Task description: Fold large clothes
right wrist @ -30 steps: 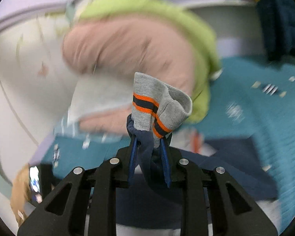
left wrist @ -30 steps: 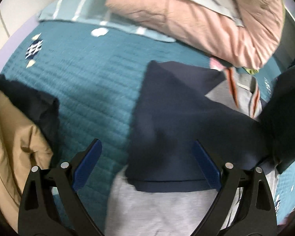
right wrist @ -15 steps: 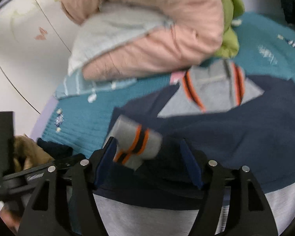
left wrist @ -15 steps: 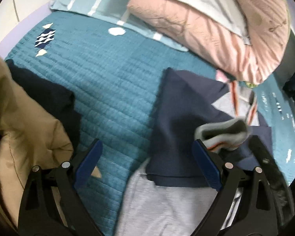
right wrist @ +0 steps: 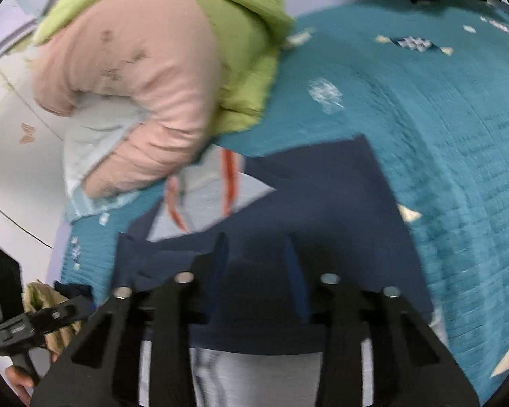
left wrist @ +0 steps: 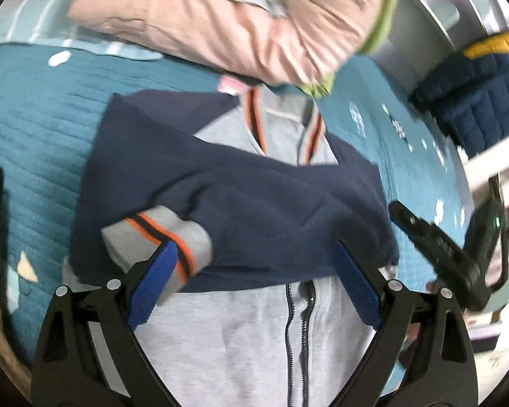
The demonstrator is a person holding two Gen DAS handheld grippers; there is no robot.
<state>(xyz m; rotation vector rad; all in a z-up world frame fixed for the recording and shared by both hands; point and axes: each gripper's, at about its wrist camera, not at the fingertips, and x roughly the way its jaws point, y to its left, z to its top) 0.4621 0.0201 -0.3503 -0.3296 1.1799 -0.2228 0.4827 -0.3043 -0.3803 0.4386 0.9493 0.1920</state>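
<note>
A grey zip jacket [left wrist: 254, 332] with navy sleeves [left wrist: 254, 203] lies on the teal bedspread [left wrist: 34, 118]. Both sleeves are folded across its chest. The grey cuff with orange and navy stripes [left wrist: 159, 234] rests at the left, just past my left gripper's left finger. My left gripper [left wrist: 254, 271] is open and empty above the jacket's front. My right gripper [right wrist: 258, 264] is open and empty over the navy sleeve [right wrist: 322, 203]; it also shows in the left wrist view [left wrist: 437, 244] at the right.
A pink and green duvet with pillows [left wrist: 237, 23] is piled at the head of the bed, also in the right wrist view [right wrist: 146, 68]. A navy and yellow garment [left wrist: 478, 95] lies at the right. Tan clothing [right wrist: 40, 302] lies at the left edge.
My right gripper carried the sleeve cuff across the jacket, let it go and drew back to the right. The cuff now lies on the jacket. My left gripper swung right over the jacket.
</note>
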